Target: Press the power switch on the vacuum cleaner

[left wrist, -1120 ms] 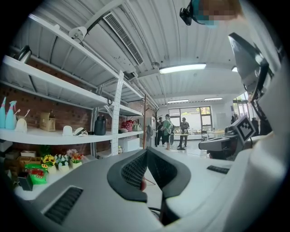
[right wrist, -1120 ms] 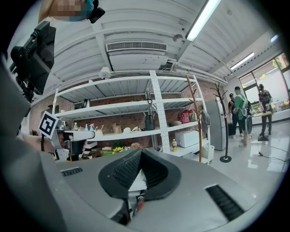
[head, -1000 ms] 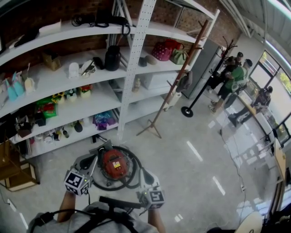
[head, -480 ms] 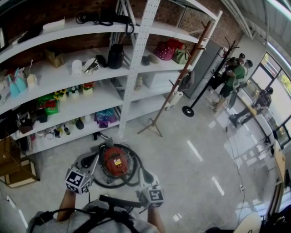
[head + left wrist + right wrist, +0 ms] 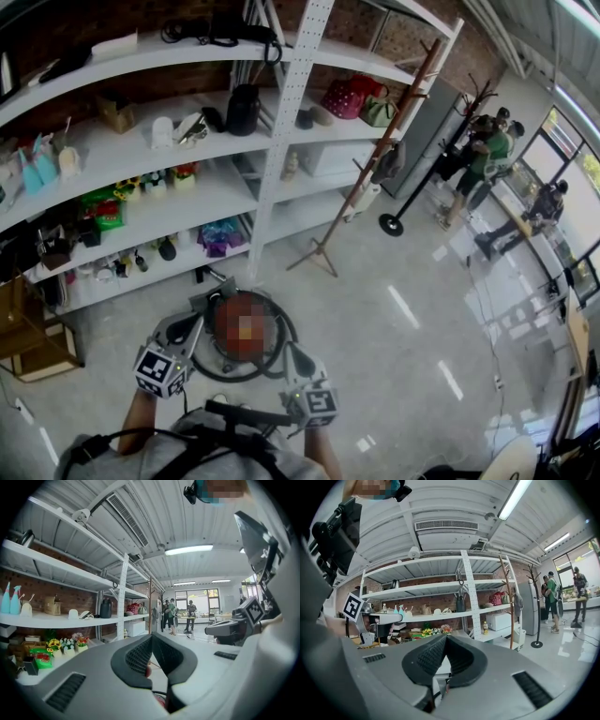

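The vacuum sits on the floor just in front of me, below the shelves, with its hose looped around the body. Its top cannot be read from the head view, so I cannot make out the switch or say whether it is already pushed in. My left claw hangs at the vacuum's left flank and my right claw at its right. Each has its jaws pressed together at the tips with nothing pinched between them. My own claw views look out level across the room, with only a sliver of red below the left tips, so neither claw is aimed down at the top. I think the main risk is pressing blind. A blunt tip coming down off-centre could slide off the switch onto the housing, or land on a neighbouring part. The floor looks smooth, so a slanted push might shove the vacuum away instead of working the switch. A low approach could snag the hose loop and drag the body aside.
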Available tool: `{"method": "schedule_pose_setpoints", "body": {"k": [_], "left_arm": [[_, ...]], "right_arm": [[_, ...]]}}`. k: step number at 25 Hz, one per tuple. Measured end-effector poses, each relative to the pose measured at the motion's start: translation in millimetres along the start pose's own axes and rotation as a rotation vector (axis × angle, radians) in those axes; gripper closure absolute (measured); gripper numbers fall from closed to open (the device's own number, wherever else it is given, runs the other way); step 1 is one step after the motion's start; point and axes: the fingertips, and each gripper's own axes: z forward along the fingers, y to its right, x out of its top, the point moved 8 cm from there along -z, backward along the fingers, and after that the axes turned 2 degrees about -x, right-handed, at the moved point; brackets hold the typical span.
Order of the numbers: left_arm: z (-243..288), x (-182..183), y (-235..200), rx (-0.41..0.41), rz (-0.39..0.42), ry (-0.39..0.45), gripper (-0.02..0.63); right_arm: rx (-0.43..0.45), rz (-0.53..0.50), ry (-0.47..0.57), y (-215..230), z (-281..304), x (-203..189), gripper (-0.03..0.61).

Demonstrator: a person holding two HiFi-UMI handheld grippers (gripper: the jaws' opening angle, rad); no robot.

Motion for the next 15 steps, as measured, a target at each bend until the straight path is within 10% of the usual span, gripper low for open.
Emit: {"method": "schedule_pose_setpoints", "body": {"k": [15], "left_arm": [[-5.7, -2.3, -3.4, -0.004, -0.007, 0.0, 0.609]], "right_arm": [[0.009, 0.001, -0.001, -7.6, 0.0, -1.9, 0.569]]}}
